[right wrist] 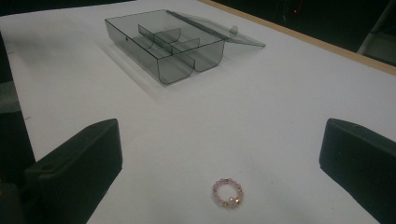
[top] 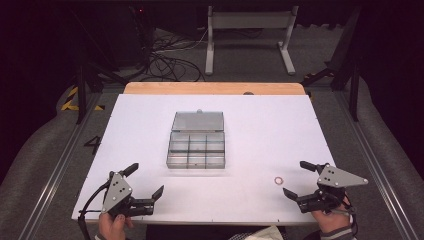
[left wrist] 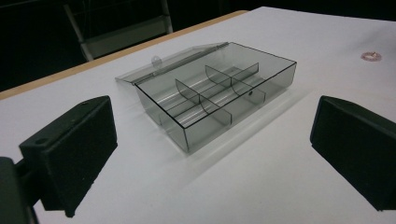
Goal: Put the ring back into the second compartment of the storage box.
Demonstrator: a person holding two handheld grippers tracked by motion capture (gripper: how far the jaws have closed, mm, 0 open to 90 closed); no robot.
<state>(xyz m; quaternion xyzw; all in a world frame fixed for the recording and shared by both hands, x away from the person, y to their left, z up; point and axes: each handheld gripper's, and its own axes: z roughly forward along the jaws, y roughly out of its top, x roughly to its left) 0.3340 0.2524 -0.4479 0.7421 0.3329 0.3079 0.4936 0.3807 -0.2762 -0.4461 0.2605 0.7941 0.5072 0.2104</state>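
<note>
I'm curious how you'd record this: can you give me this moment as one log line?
left gripper: open, empty | right gripper: open, empty | bead ring: on table by right gripper | compartment box: lid open, mid-table

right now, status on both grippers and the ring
Left gripper open, empty, near table edge. Right gripper open, empty, ring on table just ahead of it. Box mid-table, lid open. Nothing in the way.

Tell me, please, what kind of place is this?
Probably a lab set up for recording: a white table ringed by dark curtains, loose cables on the floor, and a person holding the left gripper and right gripper.
</note>
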